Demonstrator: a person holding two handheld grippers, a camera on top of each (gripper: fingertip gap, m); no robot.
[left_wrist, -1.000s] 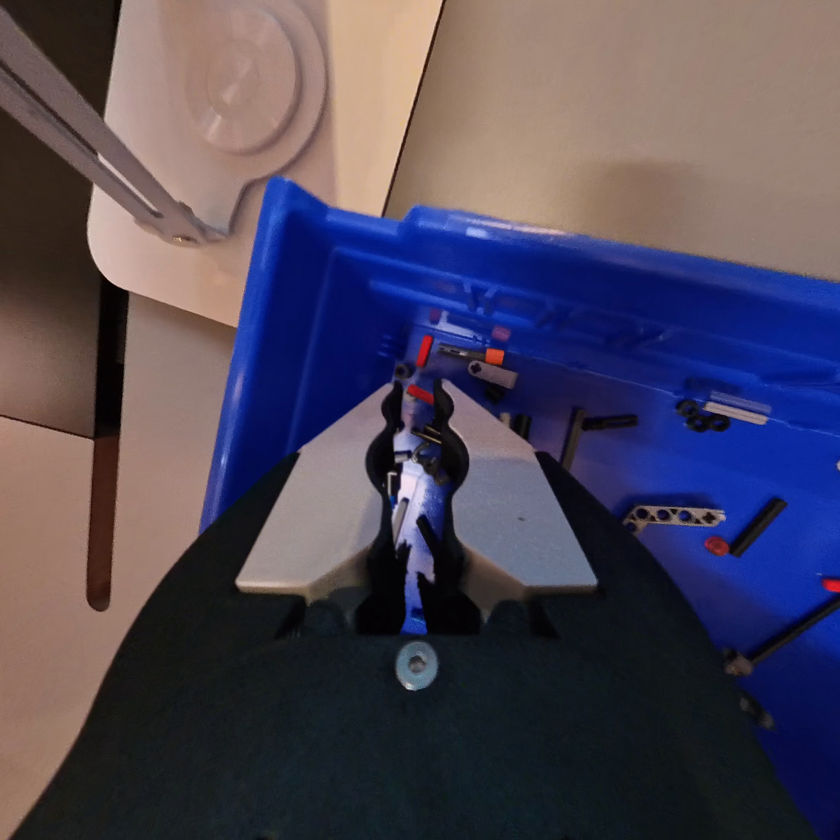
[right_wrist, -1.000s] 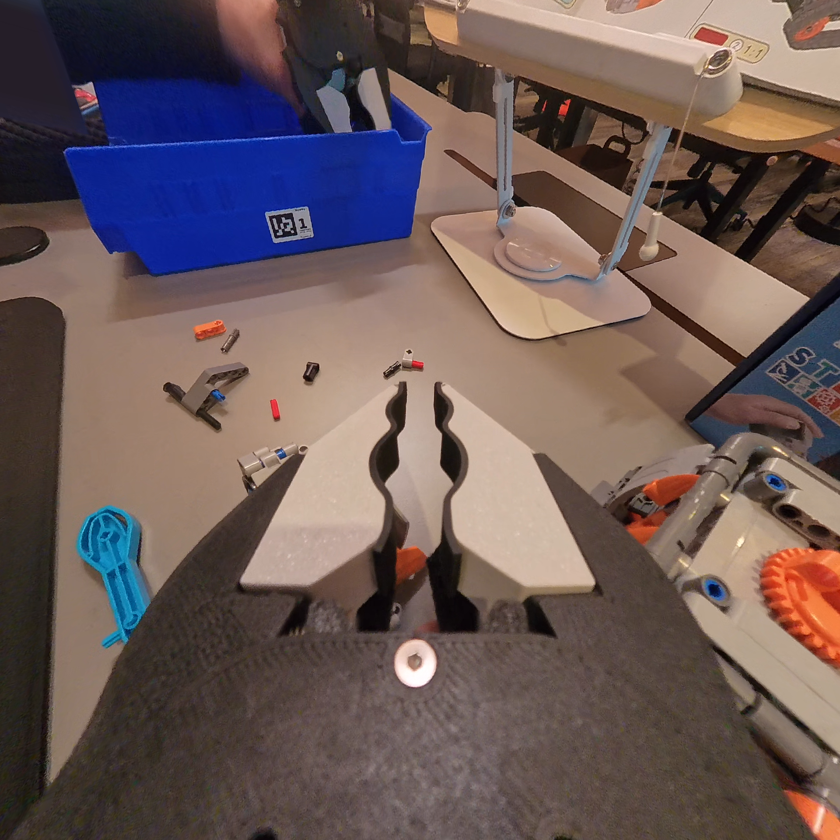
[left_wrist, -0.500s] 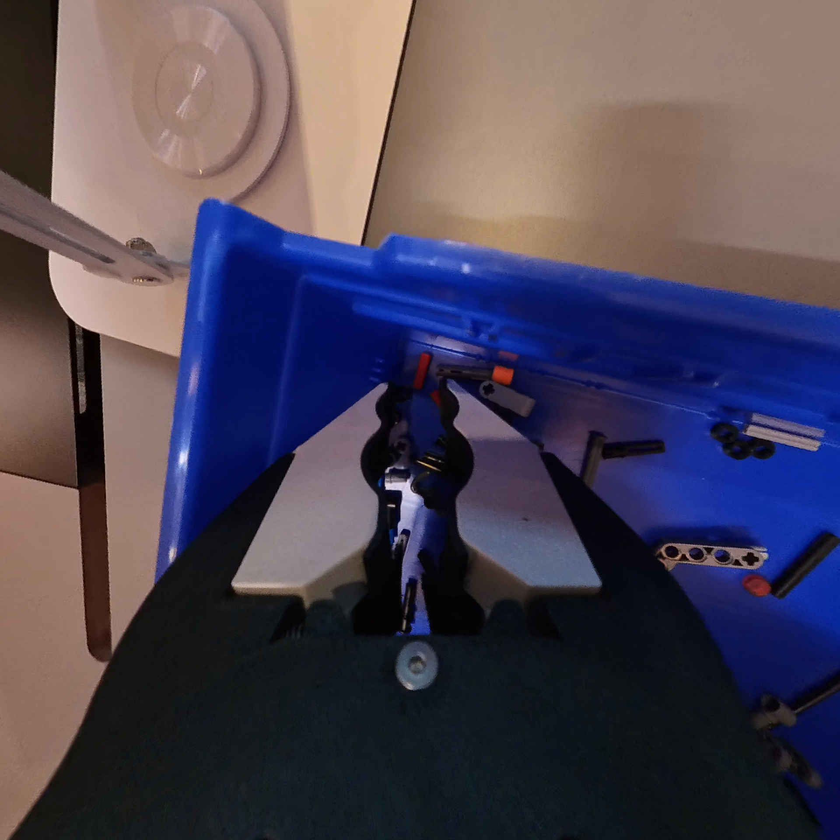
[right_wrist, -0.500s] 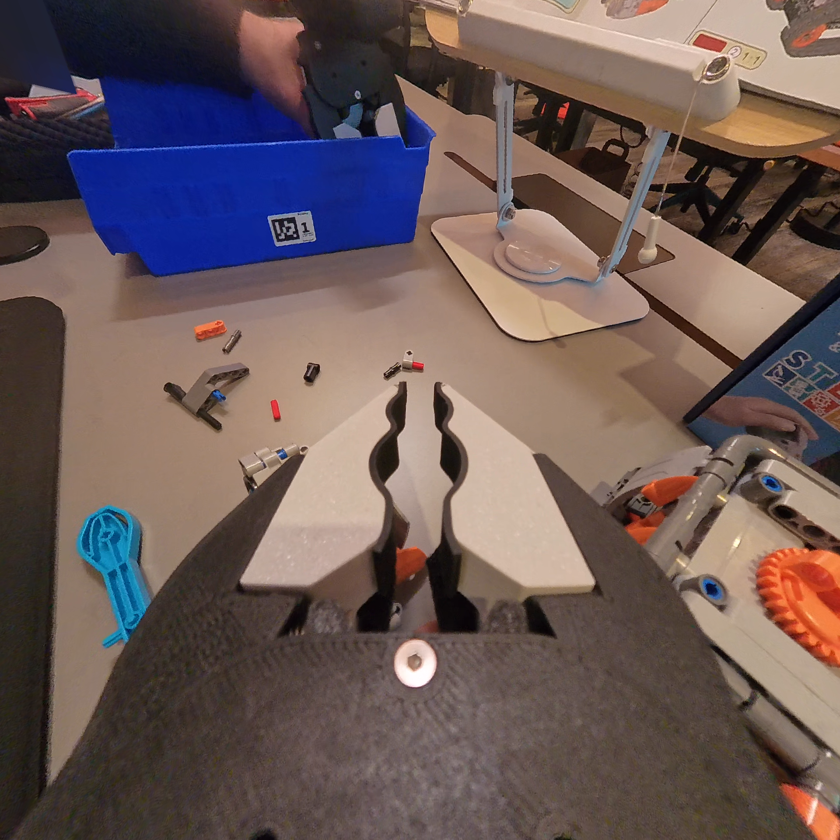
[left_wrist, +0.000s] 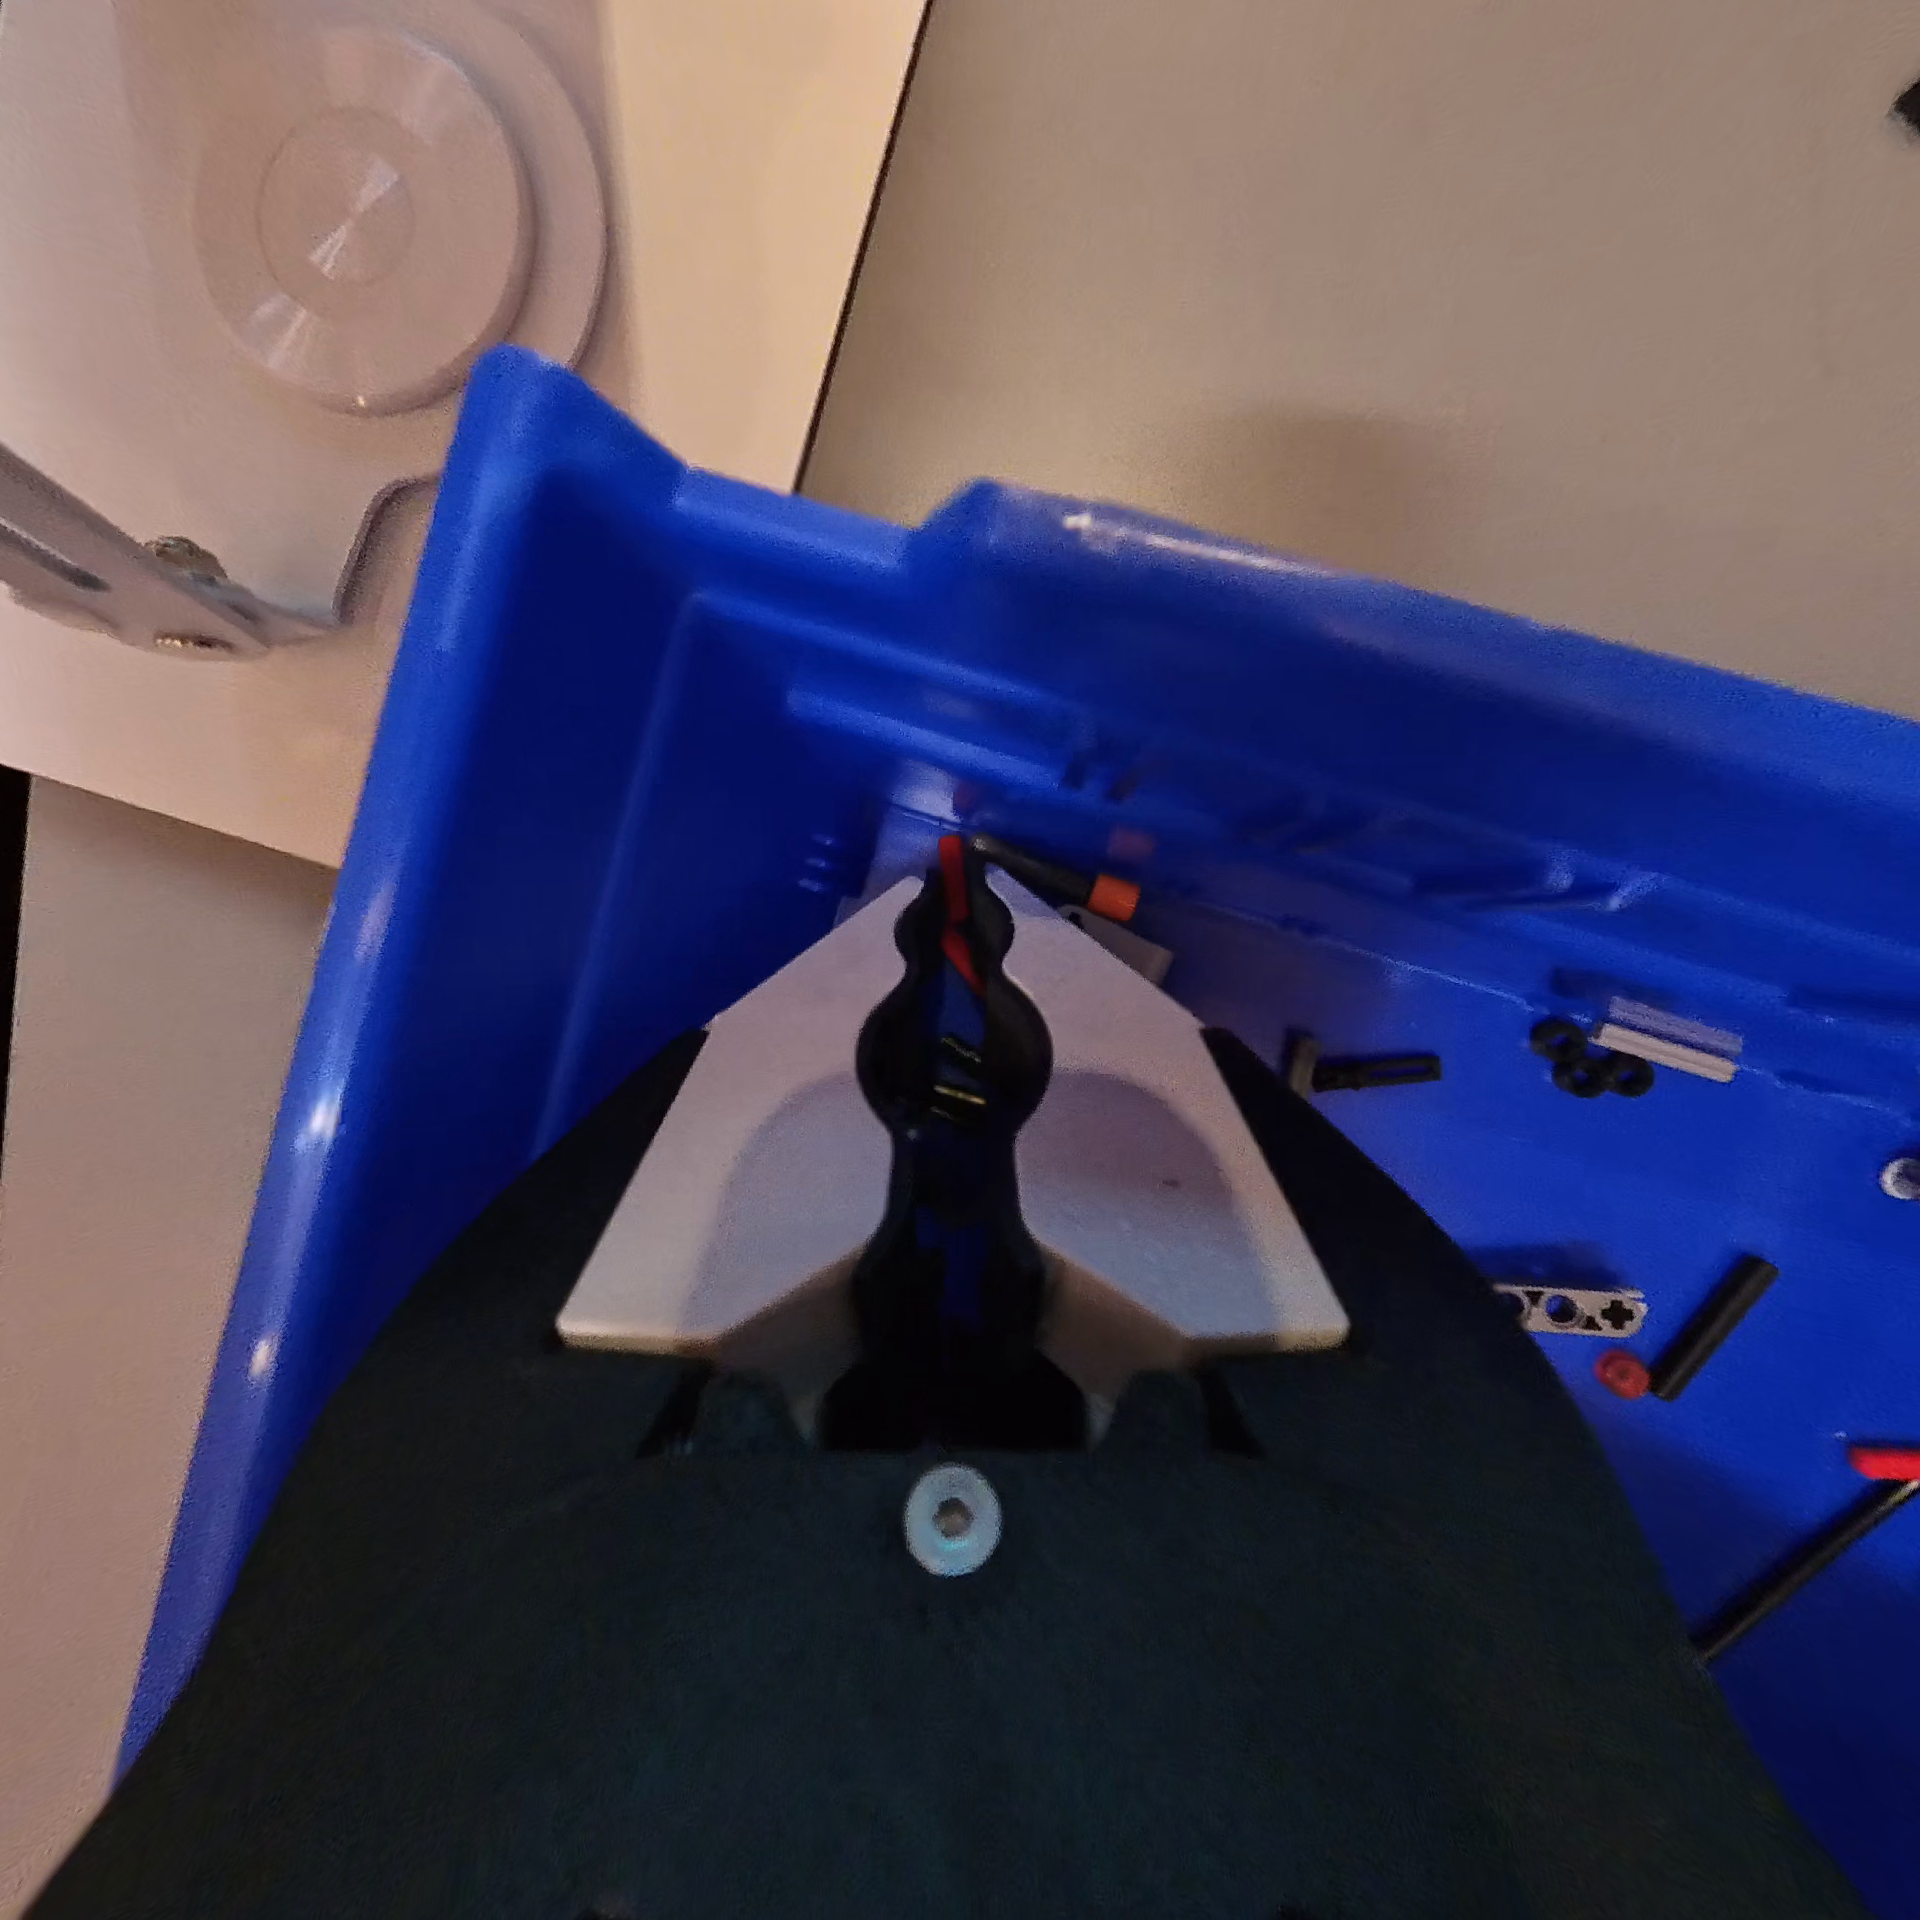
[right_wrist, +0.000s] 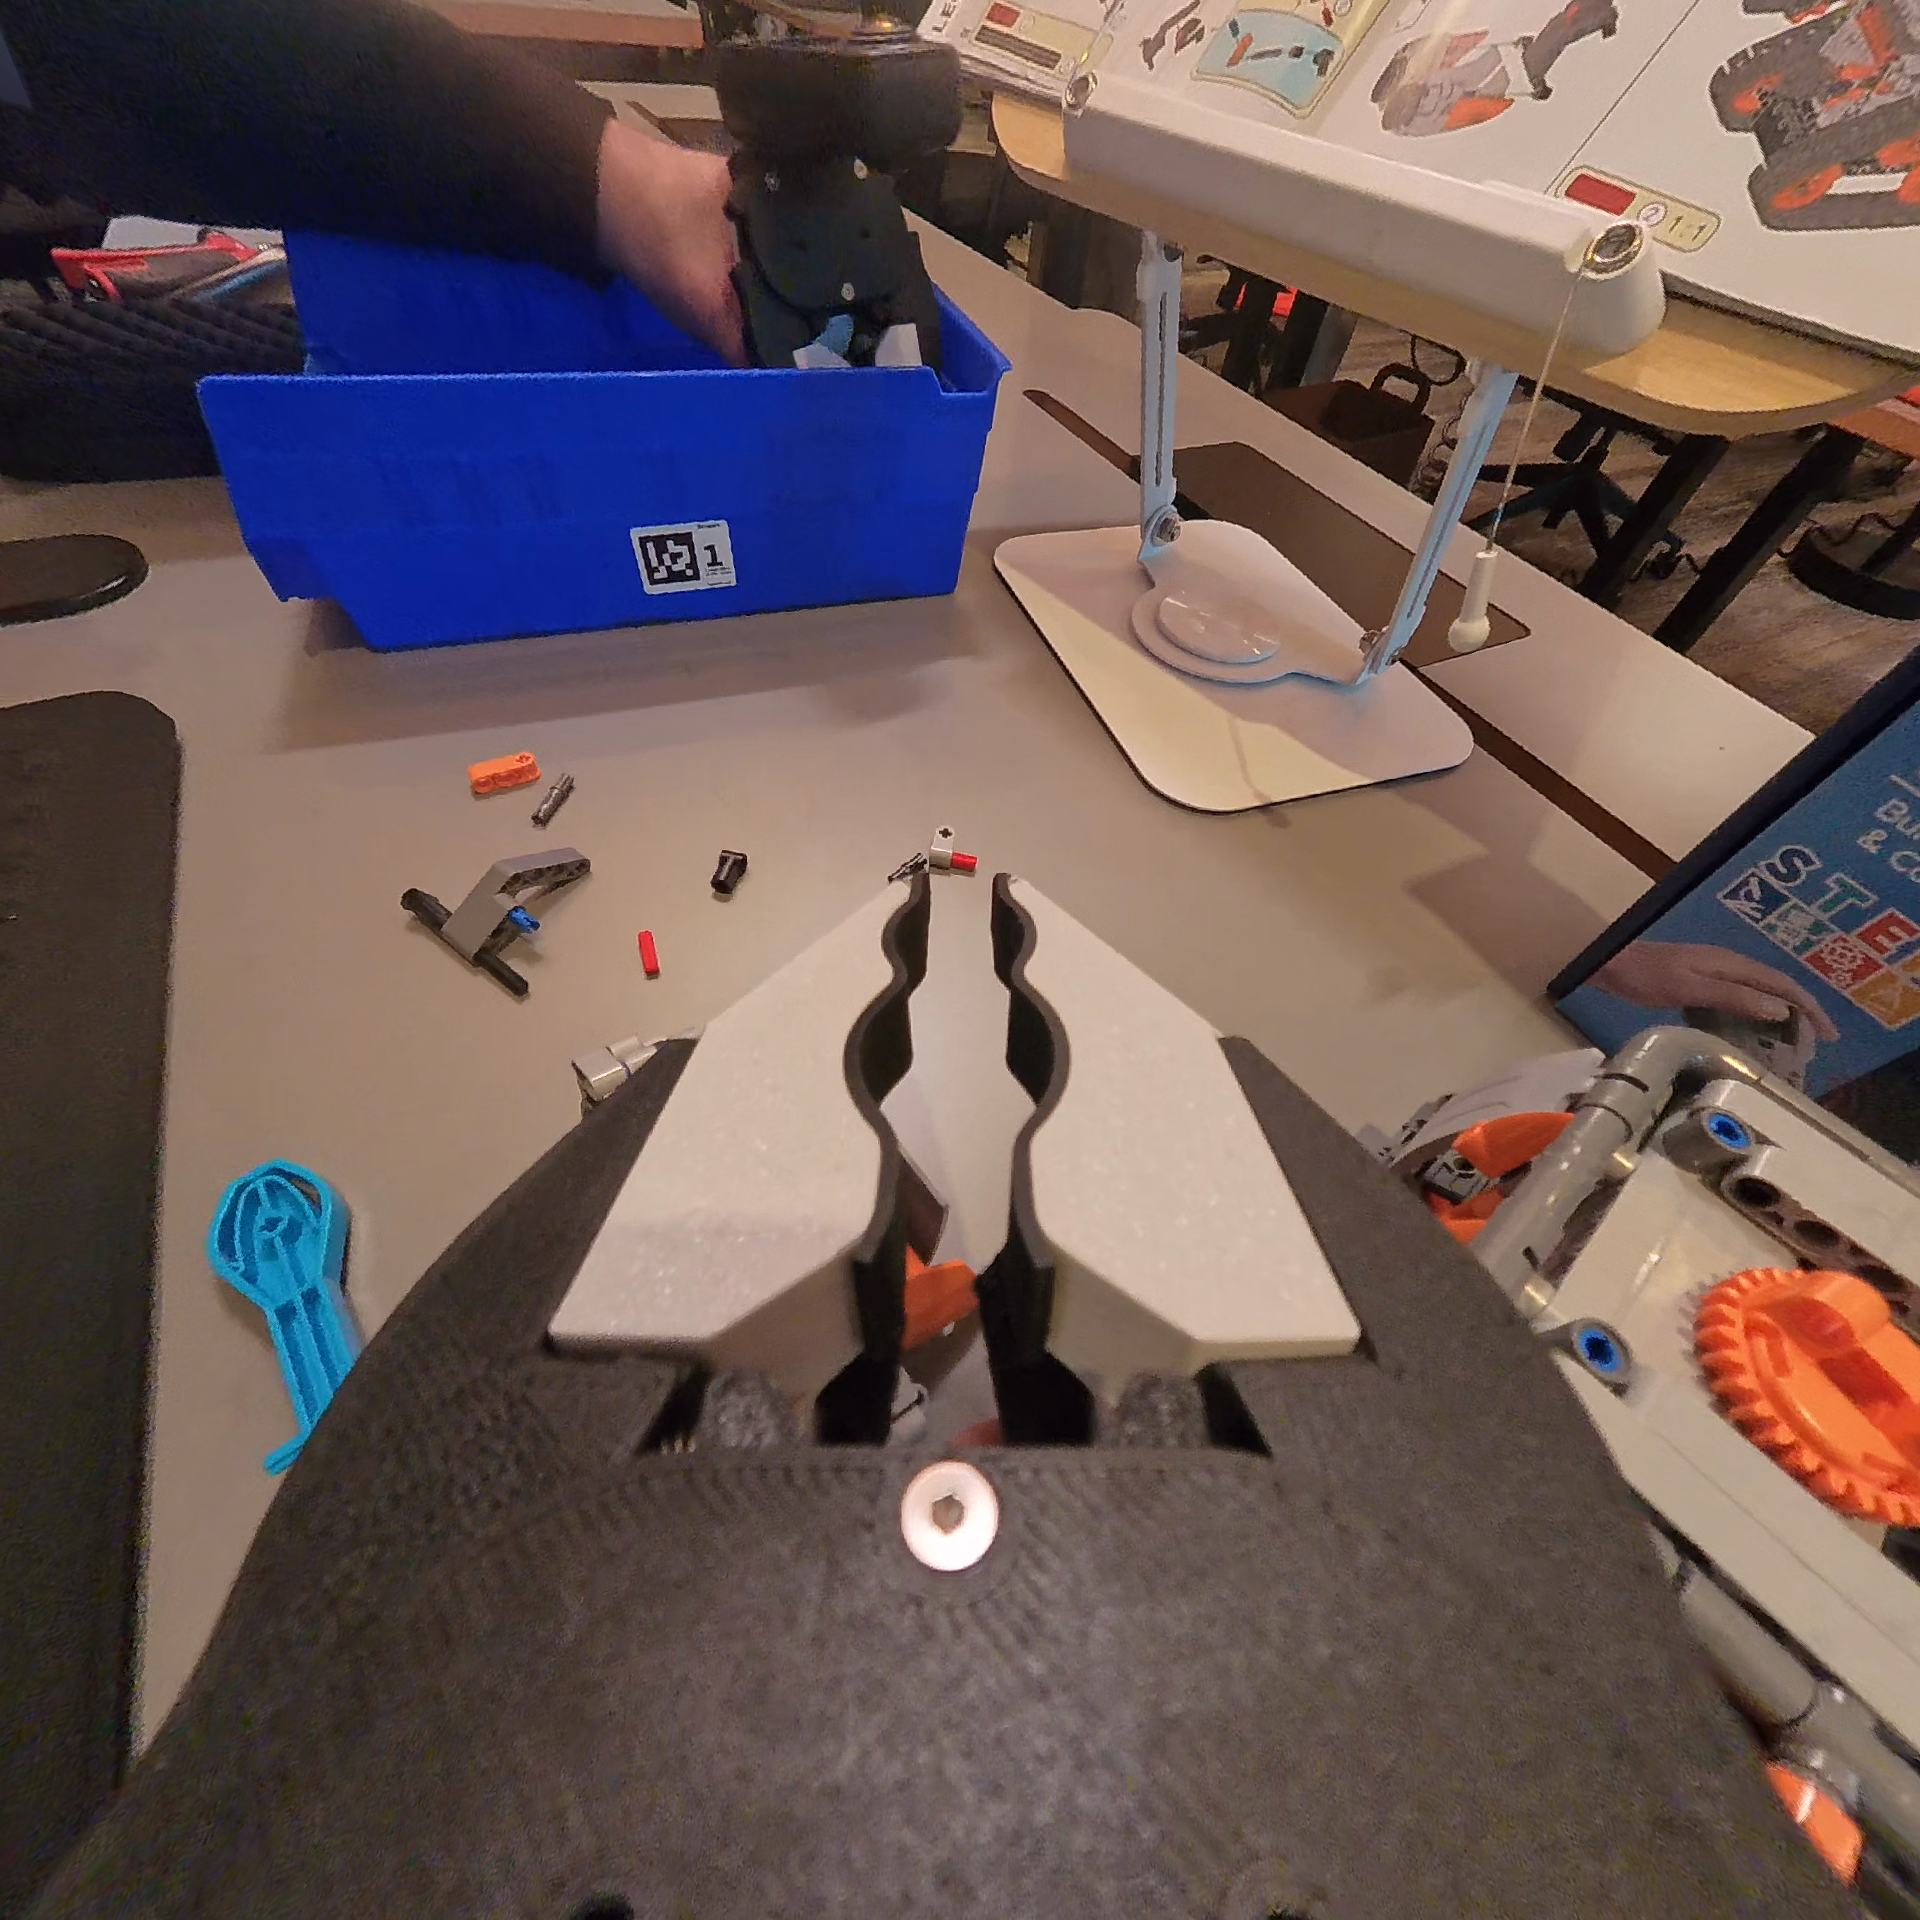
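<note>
- Grey table (right_wrist: 1039, 748) carries everything; landmark = blue bin (right_wrist: 582, 488) at its far side.
- White lamp base (right_wrist: 1247, 665): right of bin, apart from it.
- Orange piece (right_wrist: 504, 772) and small dark pin (right_wrist: 553, 800): just in front of bin.
- Grey angled beam on black axle (right_wrist: 499, 909), black connector (right_wrist: 729, 869), red pin (right_wrist: 648, 952): nearer the camera than those.
- Cyan tool (right_wrist: 286, 1288): well in front of bin, left side.
- Black mat (right_wrist: 73, 1039): front-left of bin.
- Grey-orange model (right_wrist: 1714, 1299) and blue box (right_wrist: 1787, 935): far right of bin.
</note>
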